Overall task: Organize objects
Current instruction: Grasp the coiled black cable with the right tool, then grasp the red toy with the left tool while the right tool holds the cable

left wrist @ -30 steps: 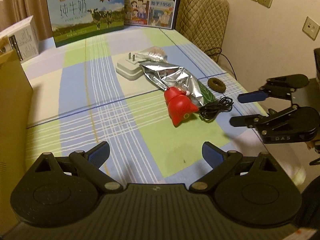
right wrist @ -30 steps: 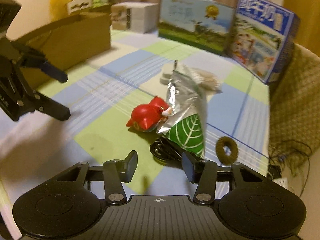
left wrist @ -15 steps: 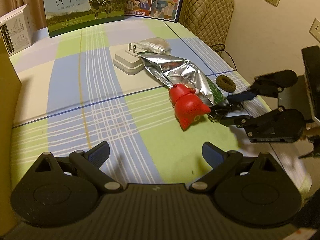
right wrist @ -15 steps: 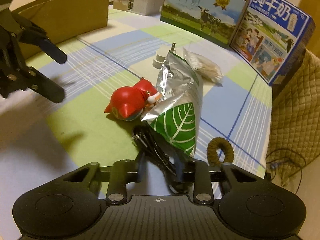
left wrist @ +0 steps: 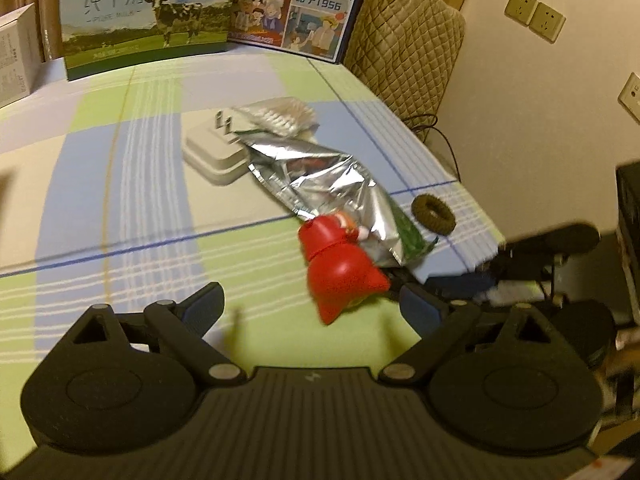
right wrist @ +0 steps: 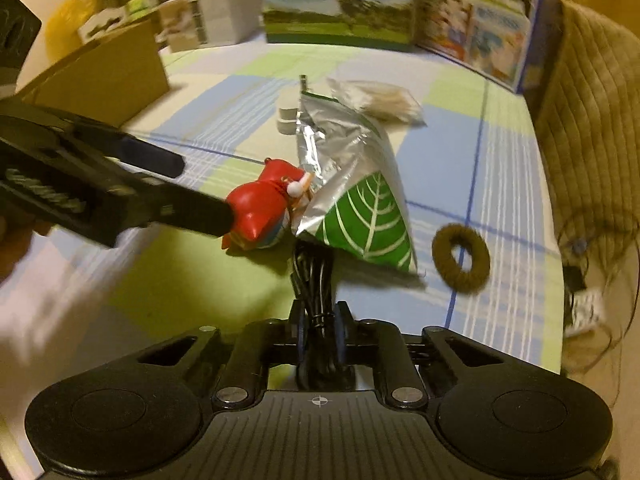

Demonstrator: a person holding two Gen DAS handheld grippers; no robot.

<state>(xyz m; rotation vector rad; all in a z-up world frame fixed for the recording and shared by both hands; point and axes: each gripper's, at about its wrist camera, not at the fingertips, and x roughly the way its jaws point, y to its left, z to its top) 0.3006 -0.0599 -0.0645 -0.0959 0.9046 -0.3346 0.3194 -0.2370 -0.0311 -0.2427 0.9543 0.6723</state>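
A red toy figure lies on the checked tablecloth against a silver foil pouch with a green leaf print. My left gripper reaches in from the left. Its jaws are closing, with the toy just ahead between the fingertips and neither pad pressing on it. My right gripper is shut on a black cable bundle that runs under the pouch's lower edge.
A brown hair tie lies right of the pouch near the table's edge. Behind it are a white charger plug and a clear bag of swabs. Two milk cartons, a cardboard box and a quilted chair border the table.
The right gripper's jaws came together on the black cable bundle. The left gripper moved forward and down toward the red toy, and its fingers narrowed a little.
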